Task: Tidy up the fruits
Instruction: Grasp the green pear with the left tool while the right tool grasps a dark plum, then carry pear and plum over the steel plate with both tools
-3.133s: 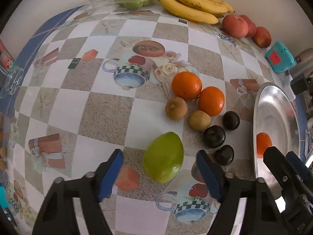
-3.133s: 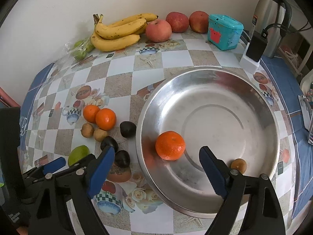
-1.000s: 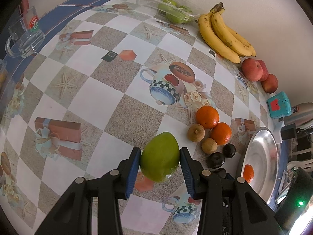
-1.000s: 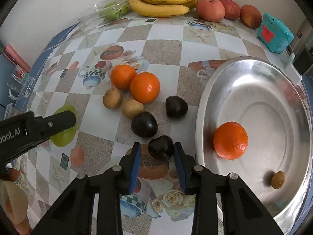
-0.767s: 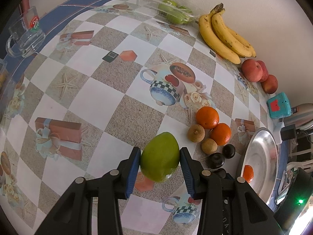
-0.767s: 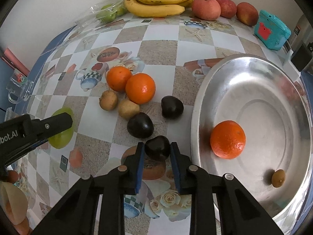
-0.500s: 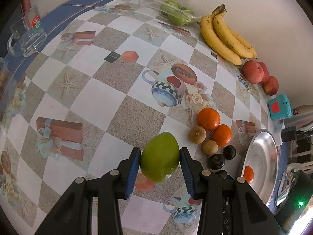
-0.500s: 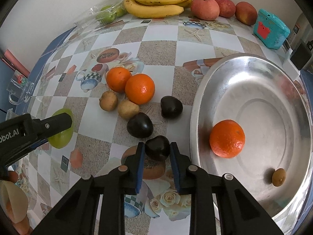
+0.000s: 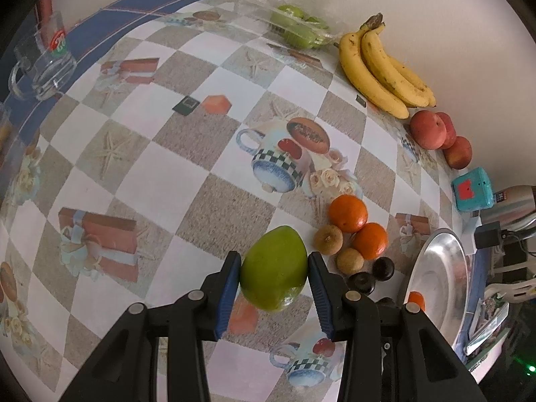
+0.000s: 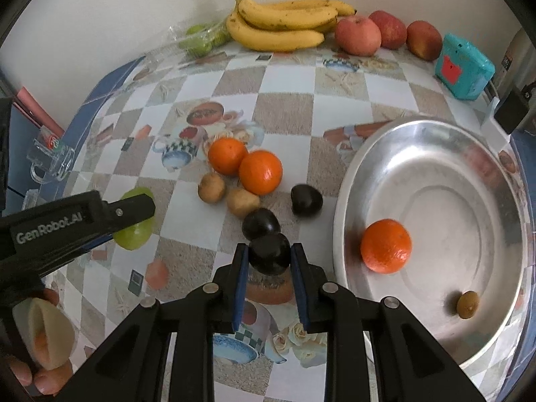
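- Left wrist: left gripper [image 9: 274, 283] clamps the green mango [image 9: 274, 269], now lifted off the tablecloth [image 9: 140, 181] since 3 s ago; ready for carrying. Oranges [image 9: 347, 213] and dark plums [image 9: 383, 268] crowd 2 o'clock, toward the steel bowl [image 9: 435, 268].
- Right wrist: right gripper [image 10: 269, 266] newly pinches a dark plum [image 10: 269, 254], lifted; bowl at 3 o'clock holds one orange [image 10: 386, 246].
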Motion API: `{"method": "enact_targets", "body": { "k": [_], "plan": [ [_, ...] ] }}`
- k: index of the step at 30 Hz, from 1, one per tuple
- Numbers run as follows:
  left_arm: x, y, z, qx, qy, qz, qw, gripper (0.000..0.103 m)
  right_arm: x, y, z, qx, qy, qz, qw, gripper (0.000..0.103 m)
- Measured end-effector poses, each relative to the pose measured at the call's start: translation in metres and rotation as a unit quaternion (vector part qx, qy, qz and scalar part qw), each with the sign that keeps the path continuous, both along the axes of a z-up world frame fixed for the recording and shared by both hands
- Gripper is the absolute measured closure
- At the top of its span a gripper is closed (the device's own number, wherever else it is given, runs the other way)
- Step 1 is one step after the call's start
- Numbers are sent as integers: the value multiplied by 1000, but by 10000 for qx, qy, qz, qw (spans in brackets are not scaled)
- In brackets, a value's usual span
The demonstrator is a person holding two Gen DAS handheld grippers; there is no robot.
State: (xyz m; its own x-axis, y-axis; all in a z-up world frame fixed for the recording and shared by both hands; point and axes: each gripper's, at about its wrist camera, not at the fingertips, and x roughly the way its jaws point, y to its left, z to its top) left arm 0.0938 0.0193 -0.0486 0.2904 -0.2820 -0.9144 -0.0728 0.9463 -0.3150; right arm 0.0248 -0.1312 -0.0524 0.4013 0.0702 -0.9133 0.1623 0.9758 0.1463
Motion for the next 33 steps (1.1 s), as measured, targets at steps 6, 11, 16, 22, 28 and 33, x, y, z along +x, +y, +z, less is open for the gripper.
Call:
{"method": "enact_targets", "body": {
  "k": [6,11,16,22,28,33],
  "plan": [
    [16,-10,8,47,-126,-106,9999,59,9,-9,10,118,-99,-127,9998,77],
    [28,-25,13,129,-195,-251,9994,59,18,-24,19,31,-173,-301,9994,77],
    [34,-46,18,127,-258,-478,9984,59,20,-48,21,59,-129,-623,9980,77],
    [33,-78,26,172,-361,-825,9958,59,15,-74,21,100,-125,-954,9953,77],
    [15,-115,32,117,-497,-1431,9884,59,2,-104,20,-7,-81,-1410,9900,77],
    [-3,-143,34,39,-561,-1968,9788,59,-17,-136,17,-82,18,-1928,9812,77]
  ]
}}
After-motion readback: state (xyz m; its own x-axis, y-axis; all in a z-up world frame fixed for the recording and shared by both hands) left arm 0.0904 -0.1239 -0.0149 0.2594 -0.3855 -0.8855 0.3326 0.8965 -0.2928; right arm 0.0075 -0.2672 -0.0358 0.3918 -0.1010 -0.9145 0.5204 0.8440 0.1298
